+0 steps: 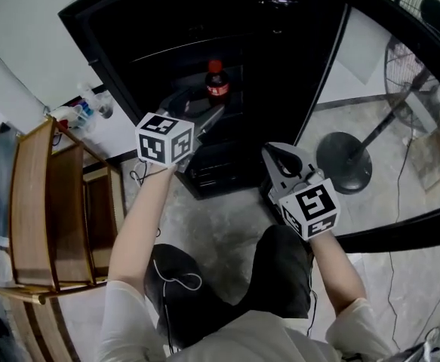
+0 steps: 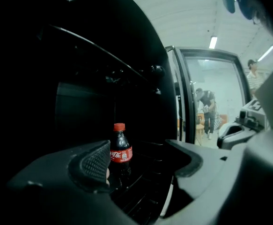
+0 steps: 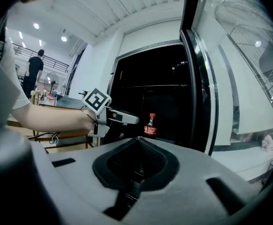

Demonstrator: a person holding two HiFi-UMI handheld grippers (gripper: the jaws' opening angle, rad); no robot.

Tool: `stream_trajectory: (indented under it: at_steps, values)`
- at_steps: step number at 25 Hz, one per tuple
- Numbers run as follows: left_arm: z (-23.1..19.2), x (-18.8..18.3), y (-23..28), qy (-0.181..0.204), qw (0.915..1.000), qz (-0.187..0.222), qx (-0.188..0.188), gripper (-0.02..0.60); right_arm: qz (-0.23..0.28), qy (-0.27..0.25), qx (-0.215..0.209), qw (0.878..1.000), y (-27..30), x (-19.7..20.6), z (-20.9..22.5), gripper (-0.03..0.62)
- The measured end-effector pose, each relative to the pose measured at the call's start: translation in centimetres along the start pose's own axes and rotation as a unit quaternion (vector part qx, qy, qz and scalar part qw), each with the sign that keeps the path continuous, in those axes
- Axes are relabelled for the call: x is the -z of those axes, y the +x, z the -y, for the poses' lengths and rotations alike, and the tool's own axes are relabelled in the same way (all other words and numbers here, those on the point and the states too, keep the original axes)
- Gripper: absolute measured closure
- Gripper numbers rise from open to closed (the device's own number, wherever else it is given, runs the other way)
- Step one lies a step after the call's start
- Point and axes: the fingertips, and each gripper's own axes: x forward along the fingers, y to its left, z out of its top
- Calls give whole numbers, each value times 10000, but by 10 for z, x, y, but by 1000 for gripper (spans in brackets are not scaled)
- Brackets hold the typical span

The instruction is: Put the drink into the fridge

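Jaws parted as wide as they go, our left gripper hangs at the mouth of the black fridge and grips nothing. The drink, 1 small cola bottle, stands upright on a dark ribbed shelf deeper inside. From the head view we judge it clear of both jaws. Our right gripper hovers outside, near the open glass door, with its 2 jaws pressed together on nothing.

With the bottle on the shelf and the door open, we judge the placing done.

We expect the bottle to handle easily. It looks like thin clear plastic filled with dark cola up to the neck, so it should be fairly light yet stiff under a squeeze while the red cap is on. Its round, glossy wall may slip against a loose grip, and a tall narrow body on ribs could tip at a nudge. If we took hold again, the best place would be the straight body at or just below the red label, not the tapering neck.

Both grippers are matte grey moulded shells, and their black pads have a fine mesh texture. The fridge interior is dark and glossy, and the door has a black frame around clear glass.
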Motion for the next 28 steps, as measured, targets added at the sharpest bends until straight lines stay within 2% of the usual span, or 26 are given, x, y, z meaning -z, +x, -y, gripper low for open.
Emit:
stream_trajectory:
  at_steps: [7,18,23,25,28]
  values:
    - [9,-11,-44,109,9996,249,65,299,48,-88,-58,9999,10,-8,-3,599]
    - [9,7,-103,177,9985,503,-107,445,220,-251,-82,9994,26,-16,0,599]
    - [-5,15,-115,311,9965,615,-471,549,345,-226,-63,9991,37,-20,2,599]
    - [-8,13,-115,354,9955,681,-561,564,369,-173,-5,9992,41,-23,5,599]
    - [-5,4,-113,341,9958,710,-467,572,305,1,107,9995,43,-27,9,599]
